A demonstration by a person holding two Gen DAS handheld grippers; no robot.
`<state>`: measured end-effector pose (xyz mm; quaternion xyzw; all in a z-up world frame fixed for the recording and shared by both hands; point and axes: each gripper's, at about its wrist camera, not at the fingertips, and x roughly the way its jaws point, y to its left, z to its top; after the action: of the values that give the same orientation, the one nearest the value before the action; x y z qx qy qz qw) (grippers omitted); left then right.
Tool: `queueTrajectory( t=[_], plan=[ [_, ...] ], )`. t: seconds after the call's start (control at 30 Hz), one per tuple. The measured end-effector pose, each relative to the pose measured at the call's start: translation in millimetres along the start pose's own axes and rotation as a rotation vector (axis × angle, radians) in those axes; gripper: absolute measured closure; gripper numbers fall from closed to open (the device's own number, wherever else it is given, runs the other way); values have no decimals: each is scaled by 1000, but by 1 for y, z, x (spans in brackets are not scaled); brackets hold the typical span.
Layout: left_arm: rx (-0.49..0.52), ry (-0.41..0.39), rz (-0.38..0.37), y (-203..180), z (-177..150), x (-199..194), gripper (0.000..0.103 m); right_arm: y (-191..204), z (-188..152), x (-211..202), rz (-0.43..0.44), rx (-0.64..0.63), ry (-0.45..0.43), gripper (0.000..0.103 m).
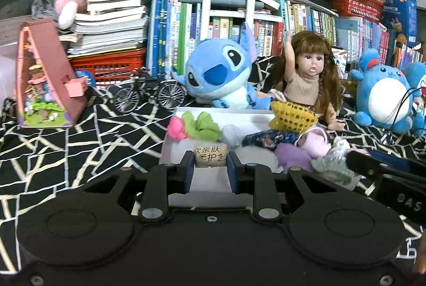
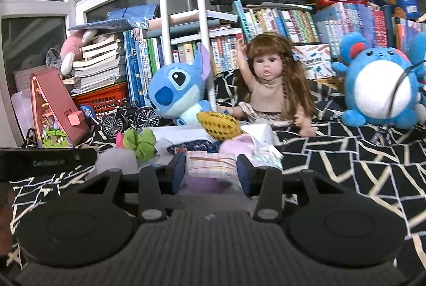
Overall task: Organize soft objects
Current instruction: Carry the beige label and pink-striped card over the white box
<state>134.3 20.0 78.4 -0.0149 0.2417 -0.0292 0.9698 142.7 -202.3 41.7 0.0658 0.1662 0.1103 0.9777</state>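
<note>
while both grippers hang over the near edge of the white tray (image 1: 170, 150), each has sth pinched. left gripper (image 1: 210, 168) is clamped on a small tan tissue pack w/ chinese print (image 1: 211, 156), pads pressing both short ends, so its long axis runs across the jaws. right gripper (image 2: 211, 171) is closed on a pale plaid fabric bundle (image 2: 210, 166), wider than the pack, so the jaws stand further apart.

key relation: tray lies straight ahead of and just below both grippers. left one is nearer the bare left side; right one sits over the heap of soft bits: purple cloth (image 1: 291, 154), yellow mesh pouch (image 1: 293, 117), dark floral cloth (image 1: 266, 139). green and pink scrunchies (image 1: 202, 126) sit at the tray's far left.

hard to tell: the tray's front rim is hidden by the gripper bodies, the plaid bundle's underside is blurred, and whether either item touches the tray can't be said.
</note>
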Motion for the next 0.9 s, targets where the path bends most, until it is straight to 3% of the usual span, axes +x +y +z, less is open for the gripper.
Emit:
queueTrajectory(
  t=[0.2,0.37,0.7,0.9],
  plan=[
    [3,16,-66,-5,26,32,78,0,26,37,68,14,45,55],
    [12,31,-66,-8,44,72,78,-3,41,80,131,54,136,55],
    [5,111,-21,-10,45,139,78,-9,51,151,130,116,259,55],
    [-8,137,-28,-7,45,156,78,-10,50,175,109,123,302,55]
  ],
)
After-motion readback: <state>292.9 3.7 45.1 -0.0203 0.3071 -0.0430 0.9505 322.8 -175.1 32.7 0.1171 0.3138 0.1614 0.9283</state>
